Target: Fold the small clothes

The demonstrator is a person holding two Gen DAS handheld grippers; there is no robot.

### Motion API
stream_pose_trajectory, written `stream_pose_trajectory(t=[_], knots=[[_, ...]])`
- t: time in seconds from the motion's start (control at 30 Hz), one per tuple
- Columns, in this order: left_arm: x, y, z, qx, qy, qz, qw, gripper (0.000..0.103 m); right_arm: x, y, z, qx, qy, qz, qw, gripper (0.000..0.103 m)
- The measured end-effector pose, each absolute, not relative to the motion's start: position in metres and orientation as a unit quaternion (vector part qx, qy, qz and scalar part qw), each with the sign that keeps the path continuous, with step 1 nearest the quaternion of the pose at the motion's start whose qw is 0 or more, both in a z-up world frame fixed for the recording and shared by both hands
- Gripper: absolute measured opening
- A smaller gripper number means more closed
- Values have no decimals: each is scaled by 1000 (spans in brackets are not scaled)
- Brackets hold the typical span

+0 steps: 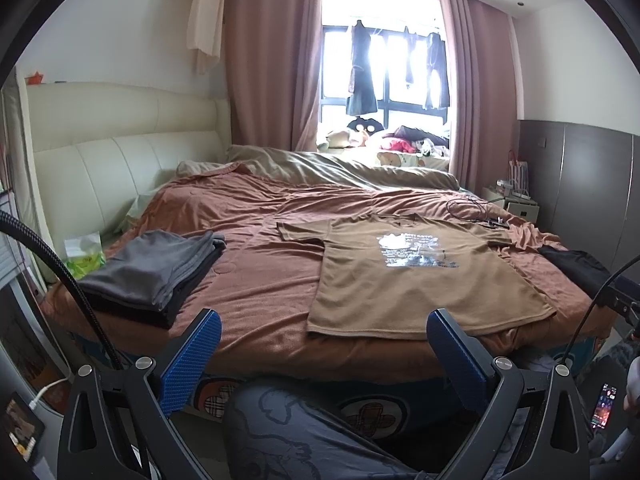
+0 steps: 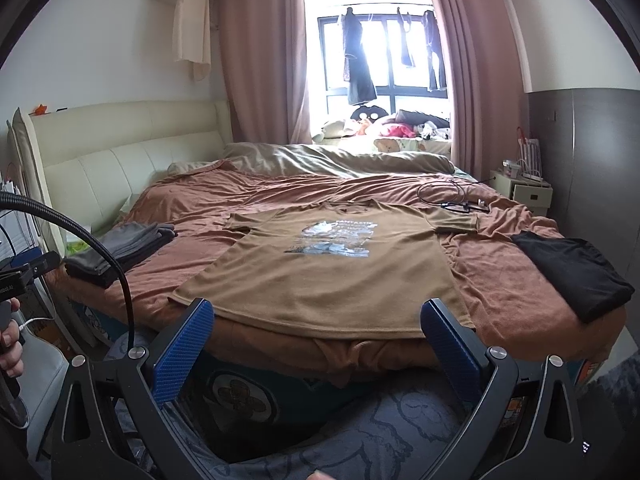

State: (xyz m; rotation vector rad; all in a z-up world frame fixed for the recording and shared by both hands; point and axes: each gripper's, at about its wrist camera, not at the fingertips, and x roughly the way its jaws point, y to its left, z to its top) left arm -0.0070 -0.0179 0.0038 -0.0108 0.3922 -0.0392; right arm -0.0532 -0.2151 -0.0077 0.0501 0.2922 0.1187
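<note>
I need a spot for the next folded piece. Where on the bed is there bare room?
Bare cover lies between the grey stack and the brown T-shirt, and beyond it toward the rumpled duvet. Crowded right: black garment, cables.

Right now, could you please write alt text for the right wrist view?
A brown T-shirt lies flat, print up, on a rust-coloured bedspread, beyond the open right tool. Folded grey clothes sit left, a black garment right.

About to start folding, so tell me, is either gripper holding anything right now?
Nothing. The left gripper and right gripper are both open, short of the brown T-shirt.
</note>
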Motion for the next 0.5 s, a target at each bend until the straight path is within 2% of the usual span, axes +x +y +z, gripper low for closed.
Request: stream_pose_trajectory(t=[0.5], knots=[[-12,-20,6,-4,191,-20,981,103,-58,-216,-9,23,140,67,988,103]])
